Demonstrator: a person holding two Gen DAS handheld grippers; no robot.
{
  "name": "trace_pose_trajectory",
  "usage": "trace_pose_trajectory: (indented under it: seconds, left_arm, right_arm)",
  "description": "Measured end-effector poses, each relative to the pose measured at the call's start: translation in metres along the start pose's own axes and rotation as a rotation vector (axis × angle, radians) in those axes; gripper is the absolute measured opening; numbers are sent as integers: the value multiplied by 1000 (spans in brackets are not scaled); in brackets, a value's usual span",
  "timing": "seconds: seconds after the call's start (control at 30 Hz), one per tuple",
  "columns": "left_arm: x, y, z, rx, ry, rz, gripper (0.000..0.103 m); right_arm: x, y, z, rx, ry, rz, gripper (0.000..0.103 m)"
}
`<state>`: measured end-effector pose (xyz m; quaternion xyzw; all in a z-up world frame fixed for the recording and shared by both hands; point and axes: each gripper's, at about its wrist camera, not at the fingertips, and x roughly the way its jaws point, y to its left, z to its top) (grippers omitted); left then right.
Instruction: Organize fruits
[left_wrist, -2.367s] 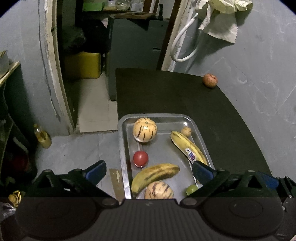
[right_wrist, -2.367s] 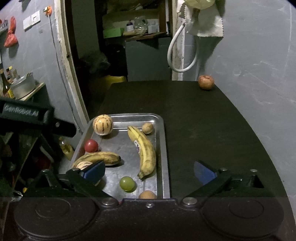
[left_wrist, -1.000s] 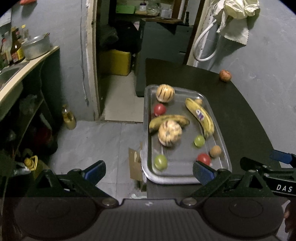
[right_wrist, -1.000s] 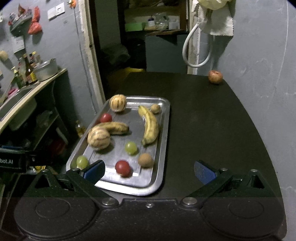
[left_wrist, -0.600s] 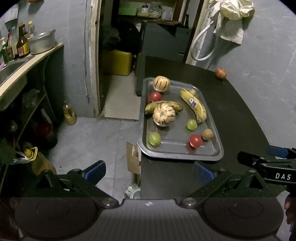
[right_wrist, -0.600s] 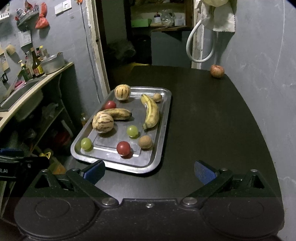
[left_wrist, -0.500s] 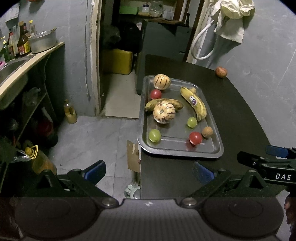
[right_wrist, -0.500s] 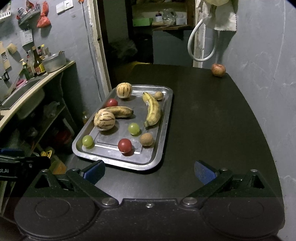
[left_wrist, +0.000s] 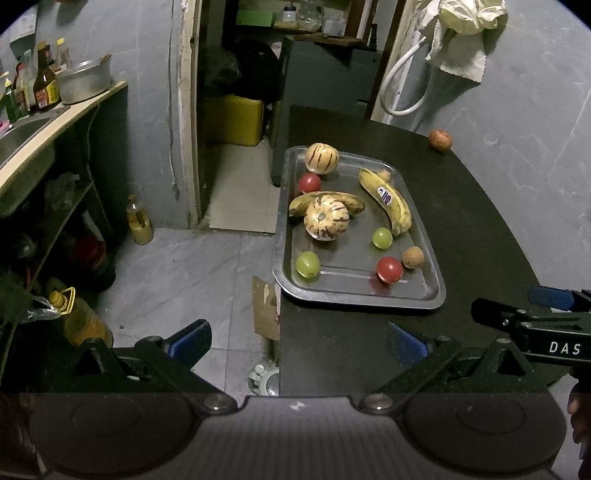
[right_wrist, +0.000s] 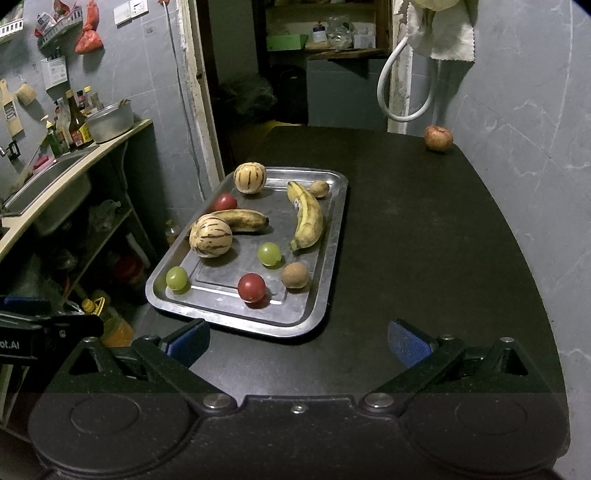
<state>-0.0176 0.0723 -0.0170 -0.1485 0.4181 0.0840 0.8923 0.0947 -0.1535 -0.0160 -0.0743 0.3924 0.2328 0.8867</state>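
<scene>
While both grippers hang back at the near edge of the dark bench (right_wrist: 424, 236), a steel tray (right_wrist: 334, 236) of mixed fruit sits on its left half, one long side close to the bench's left edge. The left gripper (left_wrist: 295, 341) hovers partly over the tiled floor, fingers spread wide and holding nothing. On the tray, from the left in the right wrist view: a green grape (right_wrist: 176, 277) in the near corner, a striped pepino melon (right_wrist: 210, 236) touching a browning banana (right_wrist: 242, 219), a red cherry tomato (right_wrist: 225, 202) and a second striped melon (right_wrist: 249, 178) at the far end. Toward the middle lie another grape (right_wrist: 269, 253) and another tomato (right_wrist: 251, 287), then a yellower stickered banana (right_wrist: 308, 218) with a small brown fruit, perhaps a longan (right_wrist: 294, 274), near its tip and a second (right_wrist: 319, 188) at the far rim. A reddish apple (right_wrist: 438, 138) rests alone at the bench's far right corner, well apart from the tray. The right gripper (right_wrist: 299, 341) is likewise spread and empty. The round pieces look light, smooth and apt to roll or bruise, so a gentle pinch across the widest part seems wise; the bananas appear soft, best taken across the middle.
</scene>
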Motion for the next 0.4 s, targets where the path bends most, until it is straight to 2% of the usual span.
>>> trace_pose_trajectory:
  seconds: [0.4]
  left_arm:
    - [7, 4, 1, -5, 18, 5, 102]
  right_arm:
    - [6, 1, 4, 0, 11, -2, 102]
